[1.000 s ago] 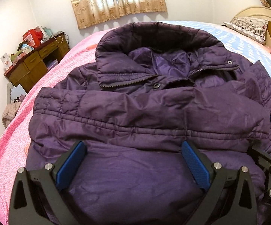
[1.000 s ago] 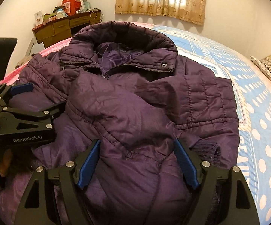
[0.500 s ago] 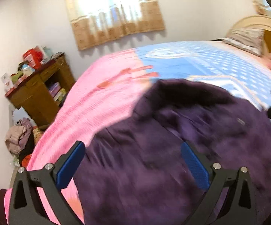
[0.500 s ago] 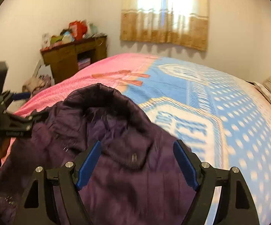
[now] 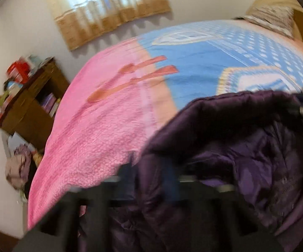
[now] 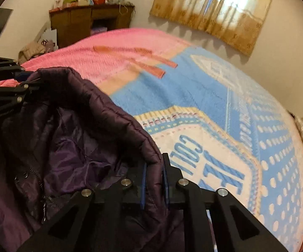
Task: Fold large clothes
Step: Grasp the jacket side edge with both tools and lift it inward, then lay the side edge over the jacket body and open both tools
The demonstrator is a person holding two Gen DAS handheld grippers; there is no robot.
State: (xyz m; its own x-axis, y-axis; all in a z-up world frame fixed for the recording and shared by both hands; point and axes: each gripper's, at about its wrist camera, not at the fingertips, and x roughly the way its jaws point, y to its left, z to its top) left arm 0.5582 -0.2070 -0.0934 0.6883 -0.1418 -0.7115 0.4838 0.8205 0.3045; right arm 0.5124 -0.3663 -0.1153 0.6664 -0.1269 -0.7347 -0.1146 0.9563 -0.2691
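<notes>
Honestly the risk is slippage: the right gripper (image 6: 154, 180) has just closed and pinches only the thin hood rim of the jacket (image 6: 67, 138), so the heavy padded body could slide out or flop crooked mid-fold. The left gripper (image 5: 151, 183) has just closed on the jacket too, though it's blurred. It's dark purple, quilted, shiny-lined, bunched at the near edge of the bed (image 6: 214, 96).

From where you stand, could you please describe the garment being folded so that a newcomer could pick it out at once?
Start at the wide bed with its pink and blue blanket below the curtained window. At its near edge lies a dark purple quilted jacket, its raised collar pinched by the right tongs. Unlike the pale clothes heaped on the floor by the wooden dresser, it is dark and shiny.
</notes>
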